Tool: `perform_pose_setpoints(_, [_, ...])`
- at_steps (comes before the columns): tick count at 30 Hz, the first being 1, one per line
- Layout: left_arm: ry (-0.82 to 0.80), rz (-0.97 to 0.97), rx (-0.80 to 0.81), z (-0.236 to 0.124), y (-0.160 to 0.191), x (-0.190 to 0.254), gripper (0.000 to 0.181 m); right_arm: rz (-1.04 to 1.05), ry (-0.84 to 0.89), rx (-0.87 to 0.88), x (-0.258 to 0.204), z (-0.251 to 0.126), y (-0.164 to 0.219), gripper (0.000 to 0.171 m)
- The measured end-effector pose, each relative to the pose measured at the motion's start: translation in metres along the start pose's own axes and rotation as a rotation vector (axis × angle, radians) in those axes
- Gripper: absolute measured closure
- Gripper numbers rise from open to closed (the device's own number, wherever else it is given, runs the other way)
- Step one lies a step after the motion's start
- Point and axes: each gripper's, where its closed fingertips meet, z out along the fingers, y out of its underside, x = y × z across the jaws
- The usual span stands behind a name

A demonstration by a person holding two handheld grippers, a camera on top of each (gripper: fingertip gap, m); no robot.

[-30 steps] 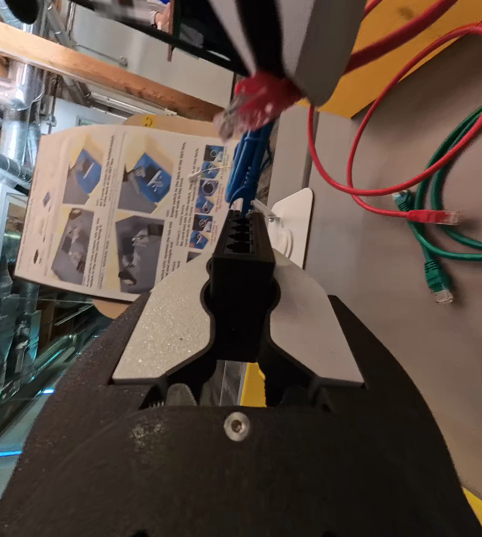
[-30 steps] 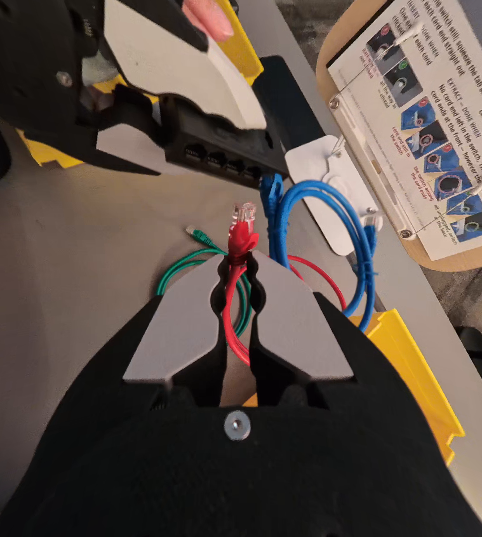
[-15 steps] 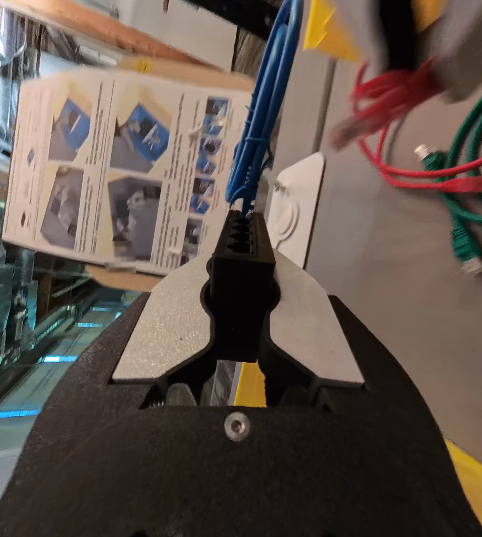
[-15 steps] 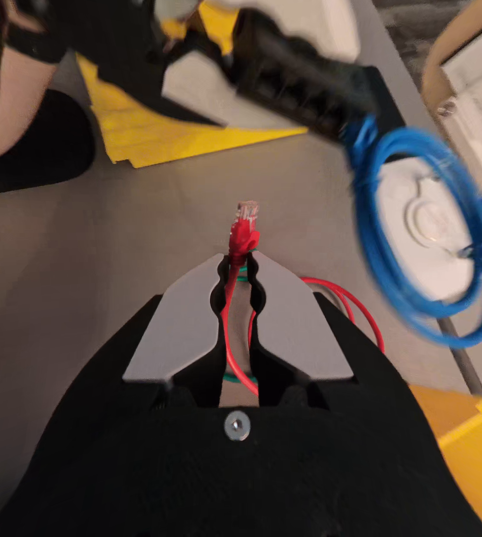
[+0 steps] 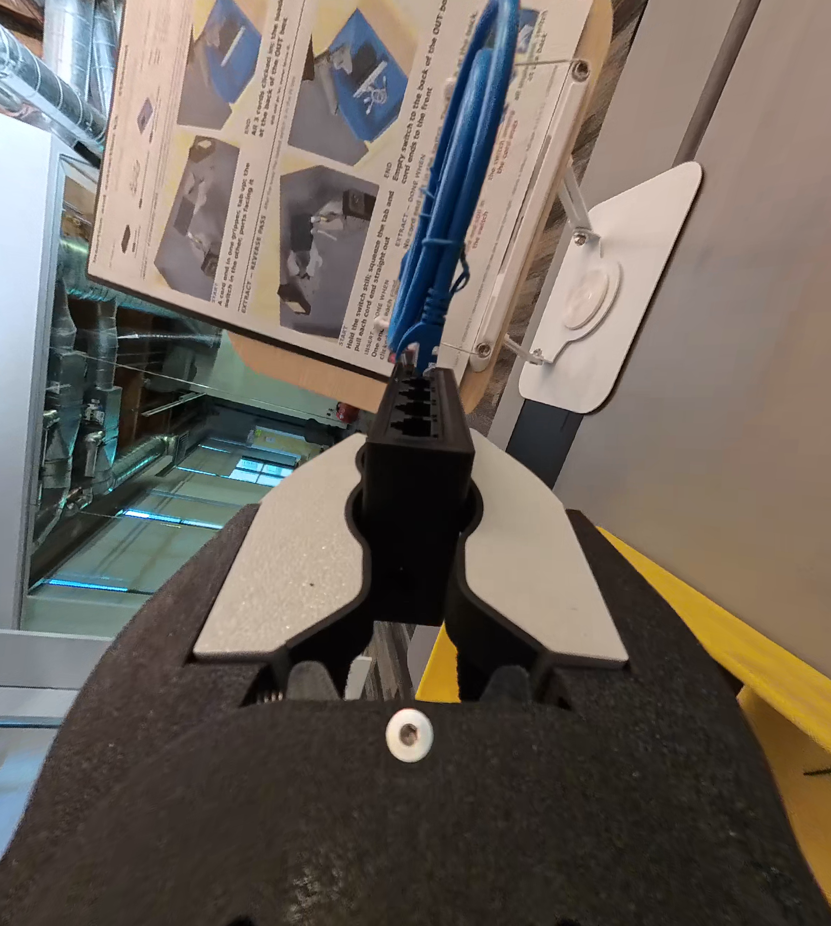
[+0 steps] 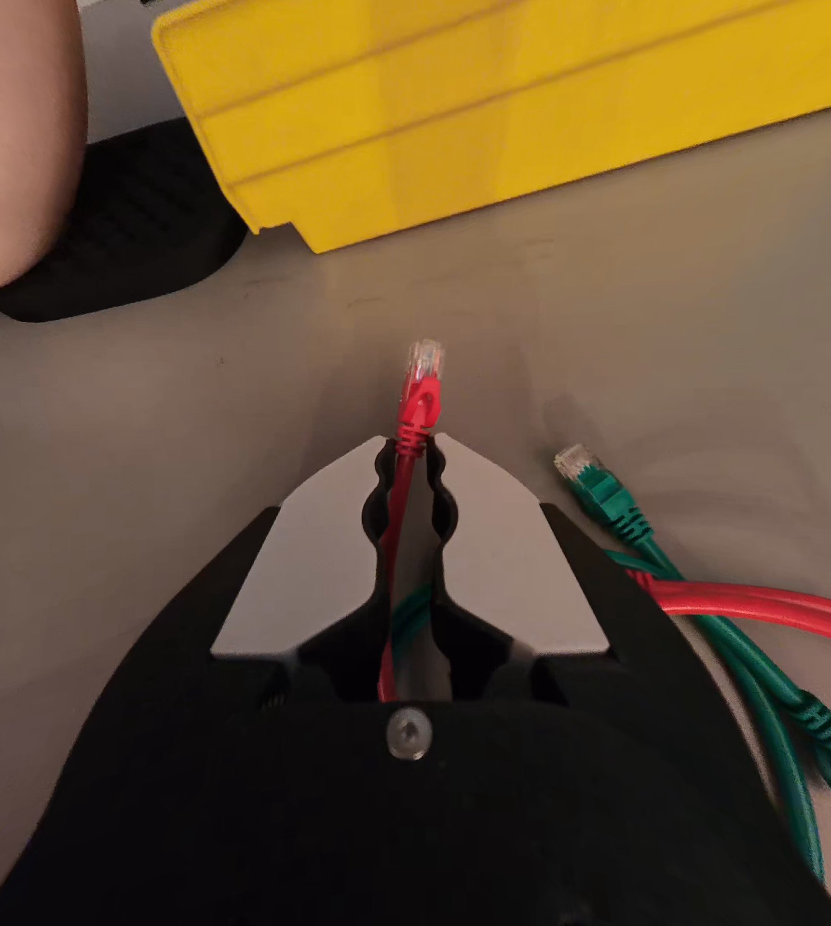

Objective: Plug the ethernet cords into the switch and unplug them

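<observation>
Left gripper (image 5: 416,493): clamped on black switch (image 5: 418,481), ports outward for access. Right gripper (image 6: 410,446): pinching red cord (image 6: 416,411) behind plug, tip forward for insertion.

Bare table (image 6: 603,310) ahead of right tongs (image 6: 410,441); yellow bin (image 6: 453,115) beyond.

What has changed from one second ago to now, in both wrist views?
The two grippers moved apart: the right wrist view no longer shows the switch and blue cord, only the yellow bin and table. The left wrist view has lost the other gripper. Nothing was taken or let go. Unchanged: left gripper shut on the switch with the blue cord plugged in; right gripper shut on the red cord; green cord on the table.
</observation>
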Motion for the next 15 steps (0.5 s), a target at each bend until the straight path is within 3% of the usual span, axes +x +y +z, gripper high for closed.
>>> perform_pose_setpoints(8, [0.006, 0.020, 0.003, 0.001, -0.006, 0.004, 0.152, 0.125, -0.109, 0.079, -0.003, -0.001, -0.010, 0.142])
perform_pose_setpoints(15, [0.000, 0.019, -0.004, 0.001, -0.004, 0.002, 0.152, 0.187, -0.040, 0.290, 0.011, -0.027, -0.027, 0.138])
